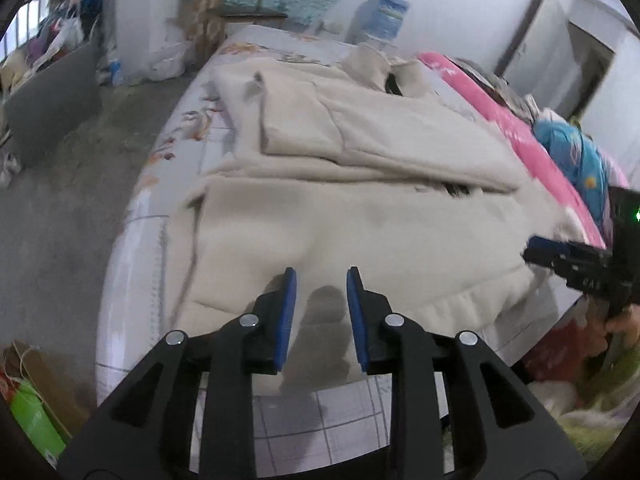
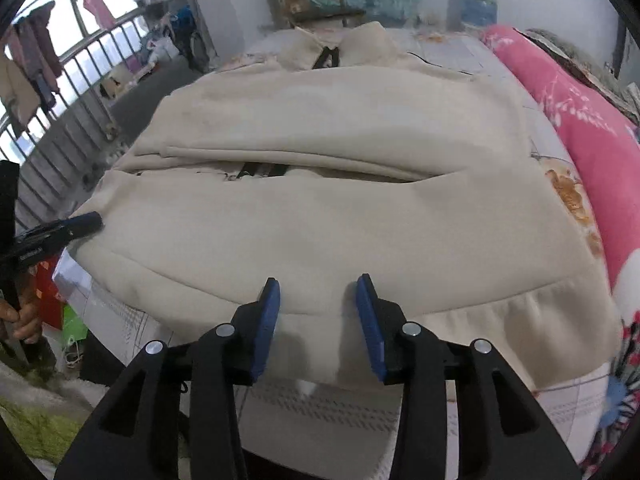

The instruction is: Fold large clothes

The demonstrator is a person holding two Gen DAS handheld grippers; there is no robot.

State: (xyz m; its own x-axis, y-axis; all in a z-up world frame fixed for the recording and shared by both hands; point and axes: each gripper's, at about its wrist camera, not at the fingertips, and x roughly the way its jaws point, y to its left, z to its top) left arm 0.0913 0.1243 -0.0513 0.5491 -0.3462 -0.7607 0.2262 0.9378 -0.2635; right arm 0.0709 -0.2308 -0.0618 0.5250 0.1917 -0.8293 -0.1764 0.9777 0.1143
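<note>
Both claws stand open and empty: left claw [image 1: 321,276] and right claw [image 2: 318,284] hover at 6 o'clock over the cream coat [image 2: 320,216] on the bed [image 1: 132,216].

No readable text — the water jug [image 1: 383,14] label is too blurred.

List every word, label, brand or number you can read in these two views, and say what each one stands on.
Nothing can be read for sure.
Water bottle: its blue label carries print, too blurred to read.
Left gripper: small pale lettering on its black body in the right wrist view, too small to read.
Right gripper: similar faint marks in the left wrist view, unreadable.
Beige coat: no tag or print shows.
</note>
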